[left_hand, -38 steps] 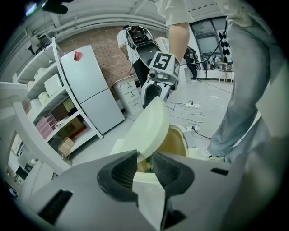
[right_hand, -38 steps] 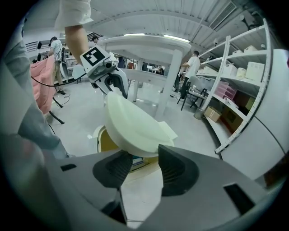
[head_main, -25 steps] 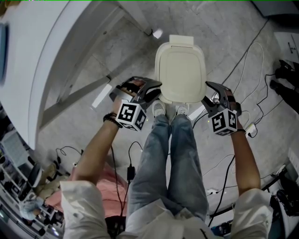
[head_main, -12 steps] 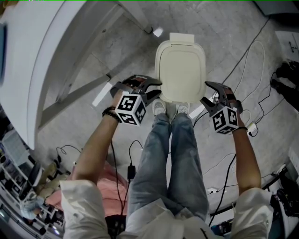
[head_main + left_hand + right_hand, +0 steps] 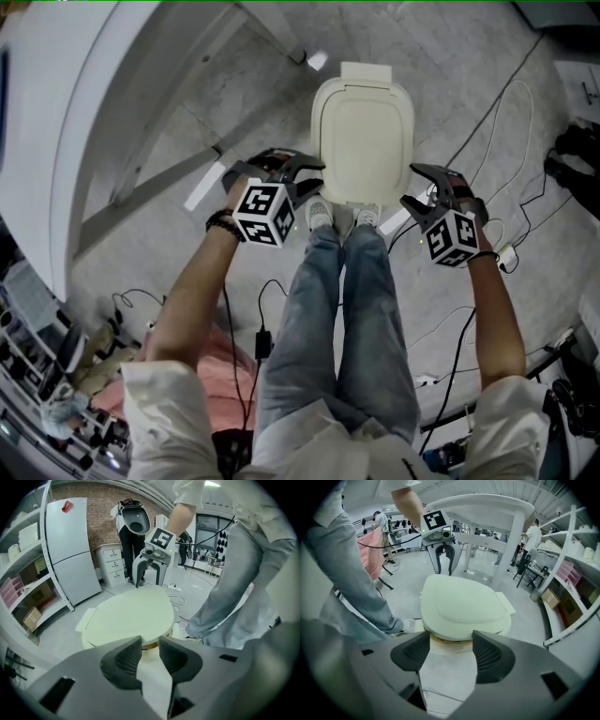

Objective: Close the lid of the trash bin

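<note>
Cream rounded plastic trash-bin lid (image 5: 363,141) judged already down; front edge to be pressed flush. Left gripper (image 5: 150,645) narrowly parted, empty; right gripper (image 5: 451,641) spread, jaws just been opening, nothing between.

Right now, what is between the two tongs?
In the head view, the person's white shoes and legs stand between the left tongs and the right tongs, by the near edge of the bin. The right tongs have just been opening, empty.
</note>
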